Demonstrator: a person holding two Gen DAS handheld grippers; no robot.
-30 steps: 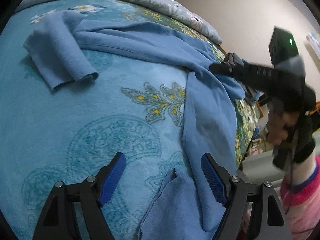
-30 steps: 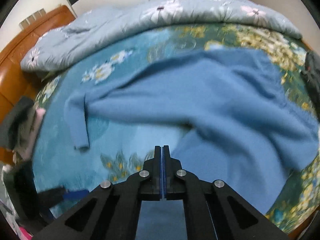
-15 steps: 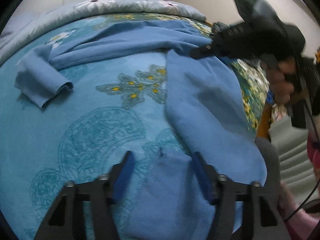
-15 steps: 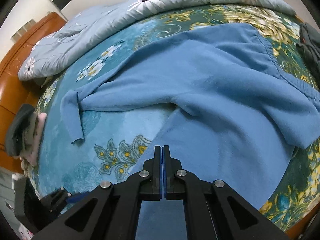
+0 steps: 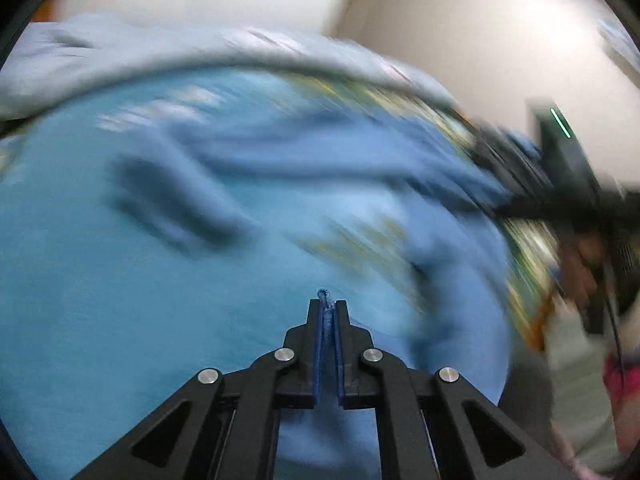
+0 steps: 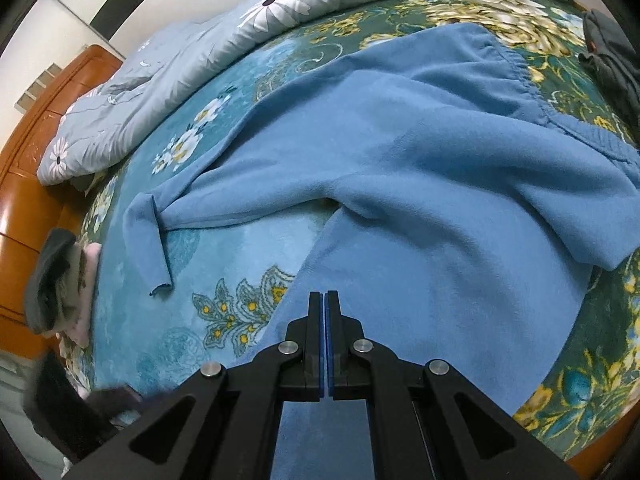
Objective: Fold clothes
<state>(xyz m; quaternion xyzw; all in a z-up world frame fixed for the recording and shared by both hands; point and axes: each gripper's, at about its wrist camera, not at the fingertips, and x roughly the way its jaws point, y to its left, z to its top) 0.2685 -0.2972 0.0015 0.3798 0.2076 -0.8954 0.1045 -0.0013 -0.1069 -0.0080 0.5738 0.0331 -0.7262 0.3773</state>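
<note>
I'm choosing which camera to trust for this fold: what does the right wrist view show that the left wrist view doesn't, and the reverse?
Only the right wrist view shows, sharply, the wooden headboard, a dark garment at the bed's far edge and the folded clothes pile.

Only the blurred left wrist view shows blue fabric pinched in the left gripper and a hand holding the other tool.

Both show the blue trousers on the teal blanket.

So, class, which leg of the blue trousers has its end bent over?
The leg stretching left in the right wrist view: its cuff turns sharply downward. The other leg runs straight towards the camera.
</note>
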